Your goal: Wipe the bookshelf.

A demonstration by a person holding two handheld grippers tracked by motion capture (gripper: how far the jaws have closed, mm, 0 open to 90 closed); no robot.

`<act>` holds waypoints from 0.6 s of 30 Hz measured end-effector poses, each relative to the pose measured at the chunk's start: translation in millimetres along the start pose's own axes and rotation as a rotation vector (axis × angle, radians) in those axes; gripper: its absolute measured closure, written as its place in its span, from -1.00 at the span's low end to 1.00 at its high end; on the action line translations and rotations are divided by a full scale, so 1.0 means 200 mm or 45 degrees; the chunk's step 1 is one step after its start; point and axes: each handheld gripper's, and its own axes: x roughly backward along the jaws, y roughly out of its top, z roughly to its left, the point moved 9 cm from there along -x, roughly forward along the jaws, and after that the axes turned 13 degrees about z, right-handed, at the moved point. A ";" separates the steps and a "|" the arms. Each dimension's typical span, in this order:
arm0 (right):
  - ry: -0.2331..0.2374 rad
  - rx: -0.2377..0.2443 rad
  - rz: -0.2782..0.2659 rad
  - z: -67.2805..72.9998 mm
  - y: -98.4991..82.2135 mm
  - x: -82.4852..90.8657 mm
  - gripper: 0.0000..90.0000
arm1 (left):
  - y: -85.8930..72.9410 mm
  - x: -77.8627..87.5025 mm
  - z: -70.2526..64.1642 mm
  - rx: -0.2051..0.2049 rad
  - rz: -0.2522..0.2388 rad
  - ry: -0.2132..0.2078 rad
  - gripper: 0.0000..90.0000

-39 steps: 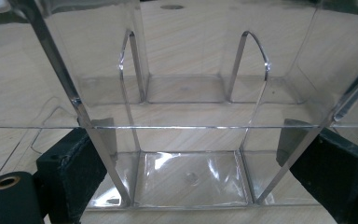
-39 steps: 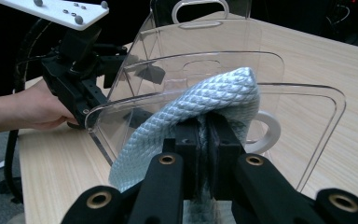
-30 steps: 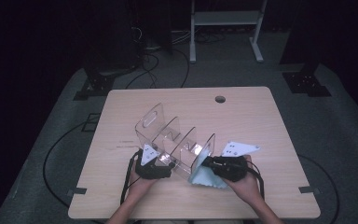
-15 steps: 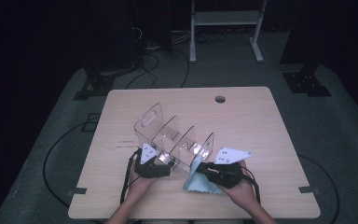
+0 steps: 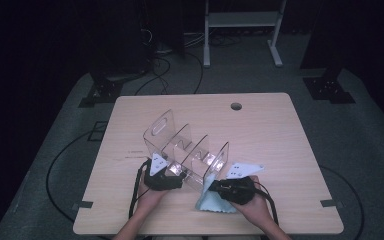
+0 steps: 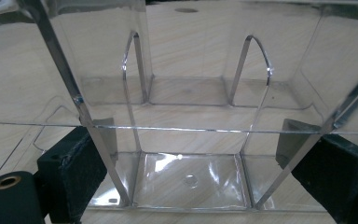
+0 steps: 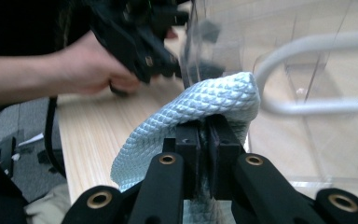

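A clear acrylic organizer [image 5: 185, 145] with several dividers stands on the wooden table [image 5: 275, 135]. My left gripper [image 5: 176, 173] grips its near end, one pad pressed on each outer wall; in the left gripper view the black pads [image 6: 77, 163] flank the clear box [image 6: 191, 182]. My right gripper [image 5: 216, 188] is shut on a light blue textured cloth [image 5: 207, 202], which it holds against the organizer's right end wall. In the right gripper view the cloth [image 7: 205, 102] bulges over the shut jaws [image 7: 208, 128], touching the clear wall [image 7: 307, 70], and the other hand with its gripper [image 7: 140, 42] is beyond.
A cable hole [image 5: 236, 106] sits near the table's far edge. A white metal stand [image 5: 240, 20] and black cables [image 5: 150, 80] are on the dark floor behind. The table's near edge lies just under both hands.
The right hand has come down and toward the near edge with the cloth, sliding it along the organizer's end wall. The left hand and the organizer have stayed put.
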 end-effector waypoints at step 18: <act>-0.080 -0.094 0.019 -0.19 -0.04 -0.02 0.87 | -0.01 0.01 0.00 -0.023 0.008 -0.009 -0.81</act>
